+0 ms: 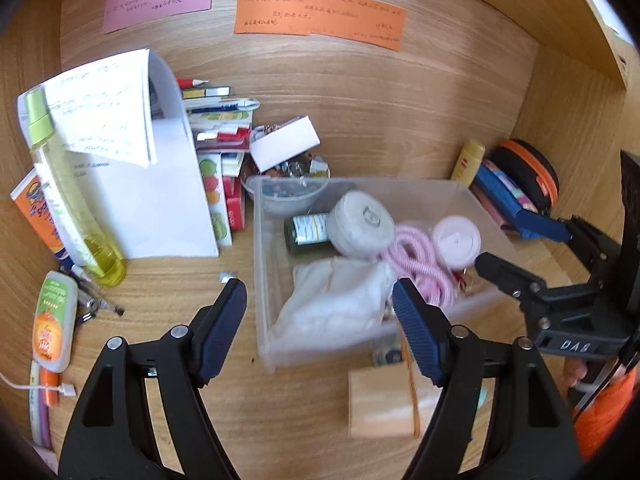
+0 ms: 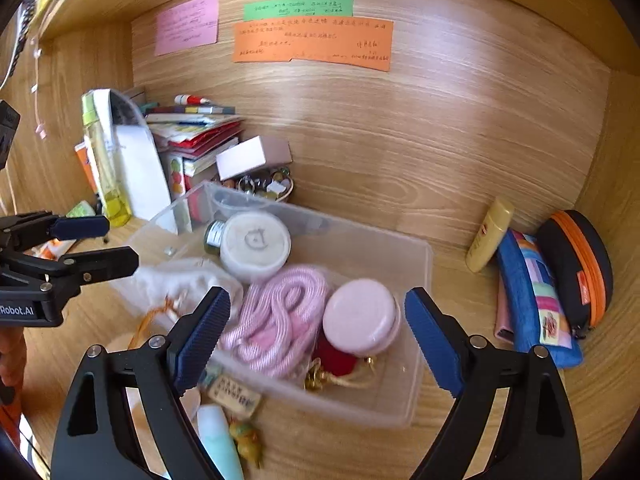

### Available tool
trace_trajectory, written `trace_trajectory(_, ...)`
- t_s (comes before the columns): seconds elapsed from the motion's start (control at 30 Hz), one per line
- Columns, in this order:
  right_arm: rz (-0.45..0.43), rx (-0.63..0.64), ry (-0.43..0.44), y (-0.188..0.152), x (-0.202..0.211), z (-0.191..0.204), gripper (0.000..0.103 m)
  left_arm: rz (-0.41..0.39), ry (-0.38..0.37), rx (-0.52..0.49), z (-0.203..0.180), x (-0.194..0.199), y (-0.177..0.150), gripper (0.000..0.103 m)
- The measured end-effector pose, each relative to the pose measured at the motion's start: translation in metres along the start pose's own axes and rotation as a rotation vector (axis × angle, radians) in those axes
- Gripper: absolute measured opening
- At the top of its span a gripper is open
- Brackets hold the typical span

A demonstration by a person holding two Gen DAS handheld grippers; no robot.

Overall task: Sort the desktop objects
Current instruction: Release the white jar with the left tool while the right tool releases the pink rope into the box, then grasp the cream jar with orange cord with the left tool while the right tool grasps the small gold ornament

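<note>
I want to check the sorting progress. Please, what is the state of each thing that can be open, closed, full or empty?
Left gripper: open, holding nothing.
Right gripper: open, holding nothing.
Clear plastic bin: no lid on it, partly filled.
Pink round case: closed, inside the bin.
Pink cord: coiled, inside the bin.
Black and orange pouch: zipped shut, against the side wall.
Yellow spray bottle: cap on, leaning.
</note>
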State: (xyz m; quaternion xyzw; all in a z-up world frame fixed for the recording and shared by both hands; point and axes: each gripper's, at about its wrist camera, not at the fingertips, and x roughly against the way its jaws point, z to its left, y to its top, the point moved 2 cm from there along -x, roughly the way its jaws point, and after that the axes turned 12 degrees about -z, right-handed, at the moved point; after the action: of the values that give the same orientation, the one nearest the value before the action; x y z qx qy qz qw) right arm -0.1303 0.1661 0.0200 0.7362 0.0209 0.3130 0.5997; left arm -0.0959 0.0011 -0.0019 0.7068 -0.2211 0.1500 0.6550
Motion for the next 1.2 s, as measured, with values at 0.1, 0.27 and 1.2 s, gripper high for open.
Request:
trace_trajectory(0.1,0.012,0.006,0.011,-0.010,0.009,0.002,0.088,0.012,0.012,-0.016,0.003,0.007,-0.011,0.076)
trace_trajectory(0.27,0.047,0.017,0.019,-0.028,0.018,0.006,0.088,0.051,0.020,-0.015,0.009,0.010,-0.031,0.076)
trace_trajectory(1.2,0.147,0.060,0.082,-0.083,0.034,0.027,0.089,0.129,-0.125,0.016,-0.033,0.021,-0.066,0.091)
